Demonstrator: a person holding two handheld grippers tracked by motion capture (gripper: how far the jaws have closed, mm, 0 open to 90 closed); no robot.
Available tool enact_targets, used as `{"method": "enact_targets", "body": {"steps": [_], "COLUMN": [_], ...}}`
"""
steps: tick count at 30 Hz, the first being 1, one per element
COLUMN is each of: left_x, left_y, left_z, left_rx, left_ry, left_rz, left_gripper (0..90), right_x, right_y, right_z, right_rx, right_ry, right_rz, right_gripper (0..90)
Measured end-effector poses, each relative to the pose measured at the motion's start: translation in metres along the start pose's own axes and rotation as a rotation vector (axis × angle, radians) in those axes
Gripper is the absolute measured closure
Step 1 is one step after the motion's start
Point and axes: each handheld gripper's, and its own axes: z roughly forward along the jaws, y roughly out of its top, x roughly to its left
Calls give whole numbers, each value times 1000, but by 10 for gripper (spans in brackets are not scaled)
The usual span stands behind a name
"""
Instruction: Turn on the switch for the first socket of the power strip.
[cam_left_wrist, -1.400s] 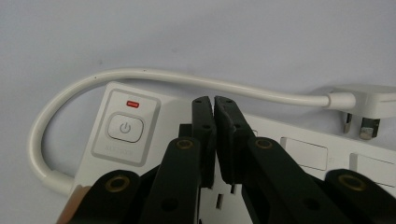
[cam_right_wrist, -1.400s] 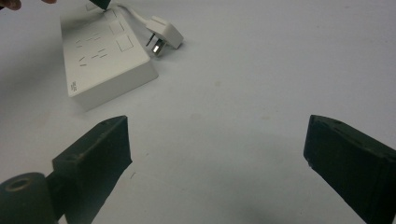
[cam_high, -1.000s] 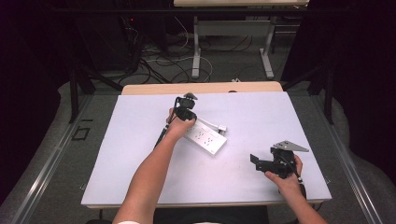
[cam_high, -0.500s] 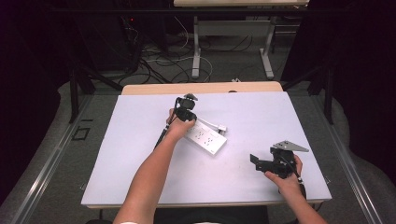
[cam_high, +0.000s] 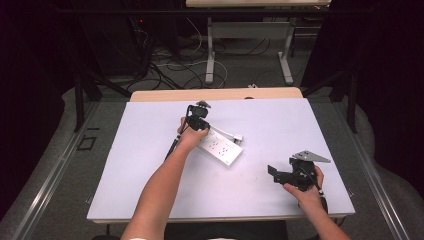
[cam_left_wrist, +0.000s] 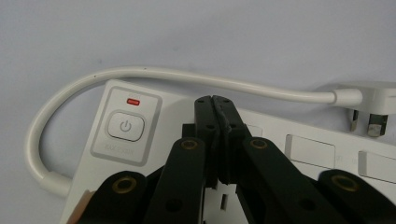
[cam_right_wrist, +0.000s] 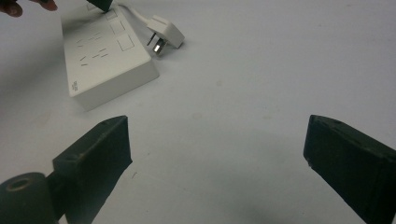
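1. The right gripper (cam_high: 295, 172) sits at the near right of the counter (cam_high: 150, 175), held in the person's right hand (cam_high: 306, 192). Its jaws stand wide open with nothing between them; in the right gripper view only bare counter shows in the gap.
2. The counter is a plain white sheet, matte, with faint specks. A strip of tan wood (cam_high: 215, 94) shows along its far edge.
3. The power strip (cam_high: 220, 148) lies flat near the middle of the counter, running from far left to near right. Its white cord (cam_left_wrist: 187, 77) loops out of the switch end and back along the far side to the plug (cam_high: 236, 136), which lies just beside the strip.
4. The left gripper (cam_high: 196, 119) is at the far left end of the strip, the left hand (cam_high: 189, 136) around it. In the left gripper view its jaws are pressed together with nothing clamped, the tips over the strip's face just right of the power button (cam_left_wrist: 125, 126), under a small red light (cam_left_wrist: 133, 100).
5. Beyond the counter: grey floor, tangled cables (cam_high: 170, 65), white legs (cam_high: 211, 55) of another table, and dark curtains on both sides.
6. Against the earlier frames, both grippers and the strip lie as they did; no shift can be made out.
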Motion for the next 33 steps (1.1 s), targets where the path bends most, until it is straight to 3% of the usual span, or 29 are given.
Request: {"method": "enact_targets", "body": {"steps": [15,33], "left_x": [-2,-8], "left_y": [0,2], "left_z": [0,-6], "left_rx": [-2,-27], "left_ry": [4,6], "left_rz": [-7,-14], "left_gripper": [877,747], "right_x": [-1,-1], "right_y": [0,0], "right_z": [0,1], "right_rx": [0,3], "right_ry": [-1,-1], "right_rz": [5,3], "right_gripper": [67,68]}}
